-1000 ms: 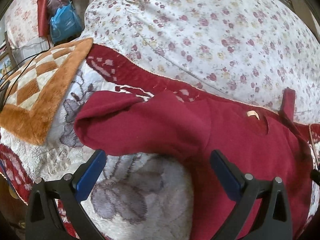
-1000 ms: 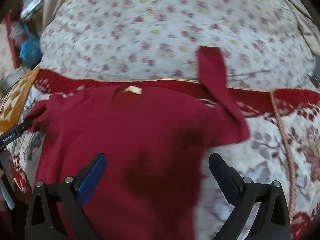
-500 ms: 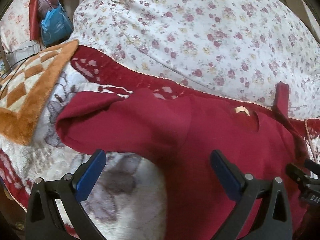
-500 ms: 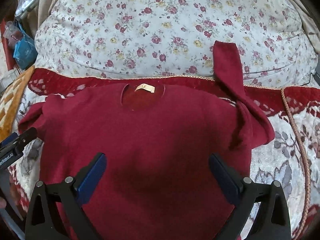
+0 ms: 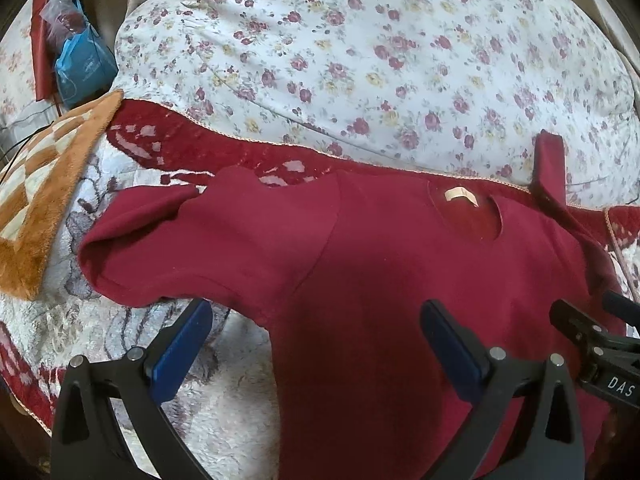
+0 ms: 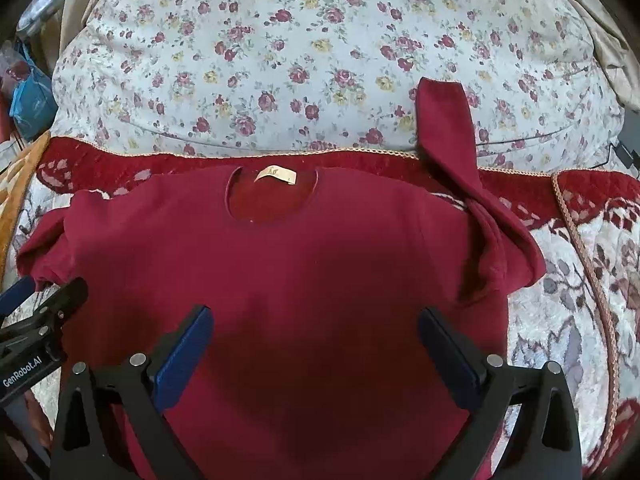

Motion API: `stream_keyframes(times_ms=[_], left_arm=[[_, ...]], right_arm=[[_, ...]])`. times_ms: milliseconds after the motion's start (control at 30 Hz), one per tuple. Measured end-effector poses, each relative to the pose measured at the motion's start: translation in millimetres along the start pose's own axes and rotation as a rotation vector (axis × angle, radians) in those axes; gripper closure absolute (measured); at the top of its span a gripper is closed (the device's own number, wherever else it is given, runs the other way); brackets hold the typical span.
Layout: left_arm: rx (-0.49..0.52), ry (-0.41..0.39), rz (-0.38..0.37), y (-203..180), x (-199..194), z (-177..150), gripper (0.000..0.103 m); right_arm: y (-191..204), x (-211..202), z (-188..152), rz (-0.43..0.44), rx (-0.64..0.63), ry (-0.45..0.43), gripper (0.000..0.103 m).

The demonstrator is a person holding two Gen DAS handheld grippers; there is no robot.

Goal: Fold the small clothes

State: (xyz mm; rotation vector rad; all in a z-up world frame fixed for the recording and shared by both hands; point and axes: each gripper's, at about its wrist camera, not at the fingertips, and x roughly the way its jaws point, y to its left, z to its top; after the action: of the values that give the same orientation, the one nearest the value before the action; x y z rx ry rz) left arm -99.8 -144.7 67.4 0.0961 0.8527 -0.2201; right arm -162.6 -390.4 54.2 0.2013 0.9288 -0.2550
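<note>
A dark red sweater (image 6: 320, 272) lies spread flat on a patterned blanket, neck label (image 6: 276, 175) toward the far side. Its left sleeve (image 5: 192, 240) is bunched out to the side. The right sleeve (image 6: 452, 148) runs up onto the floral duvet. My left gripper (image 5: 316, 344) hovers open over the sweater's left shoulder and armpit, nothing between its blue pads. My right gripper (image 6: 316, 344) stands open above the middle of the sweater's body, holding nothing. Each gripper shows at the edge of the other's view.
A bulky floral duvet (image 6: 320, 52) fills the far side. A red-and-white blanket (image 5: 192, 408) covers the bed under the sweater. An orange checked rug (image 5: 48, 184) lies at the left, with a blue bag (image 5: 80, 68) behind it.
Both grippers have shifted toward the sweater's middle; the left one's view slid rightward, the right one's leftward. The sweater itself has stayed in place and both grippers stayed open.
</note>
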Motion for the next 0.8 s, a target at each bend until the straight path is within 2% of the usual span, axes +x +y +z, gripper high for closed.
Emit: stream_keyframes(times_ms=[800], left_arm=[[-0.005, 0.004, 0.025, 5.1, 4.6, 2.5, 0.0]], right_arm=[[12.3, 9.3, -2.0, 0.032, -0.015, 0.026, 0.0]])
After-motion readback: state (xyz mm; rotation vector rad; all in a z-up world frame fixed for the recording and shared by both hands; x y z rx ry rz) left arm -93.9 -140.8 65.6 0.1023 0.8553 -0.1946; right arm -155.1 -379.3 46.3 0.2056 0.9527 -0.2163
